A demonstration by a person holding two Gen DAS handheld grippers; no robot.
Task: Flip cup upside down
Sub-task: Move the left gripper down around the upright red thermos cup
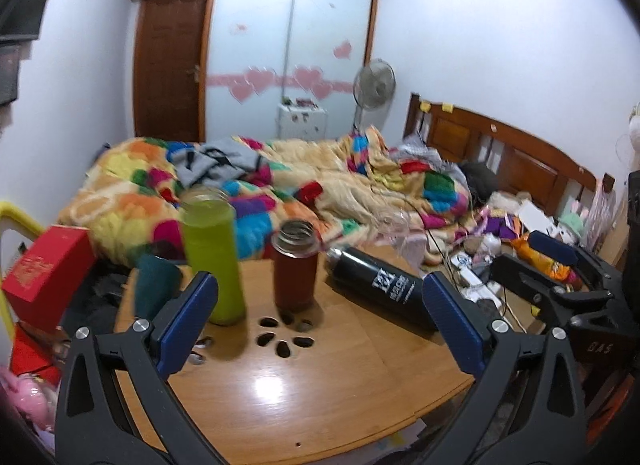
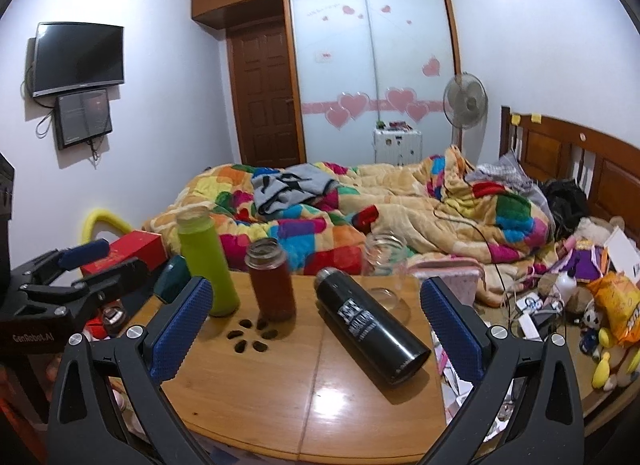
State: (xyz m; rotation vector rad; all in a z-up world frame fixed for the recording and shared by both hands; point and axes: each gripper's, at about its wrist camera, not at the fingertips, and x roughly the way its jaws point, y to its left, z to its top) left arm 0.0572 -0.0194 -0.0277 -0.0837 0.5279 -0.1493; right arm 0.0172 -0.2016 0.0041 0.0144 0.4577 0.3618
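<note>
Both grippers, left gripper (image 1: 318, 325) & right gripper (image 2: 316, 329), hover w/ jaws wide, holding nothing. Approach step, probably. Which cup is meant: unclear. Black flask (image 2: 370, 325) lies on table (image 2: 248, 405); red bottle (image 2: 270, 281) upright. Next: pick target, centre jaws, close.

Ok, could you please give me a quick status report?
Left hand-held gripper and right hand-held gripper open, empty. Clear glass cup upright, untouched. Black metal flask lying in front of it.

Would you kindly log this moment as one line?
left gripper: open, empty | right gripper: open, empty | black cup: lying on table, ungrasped
</note>
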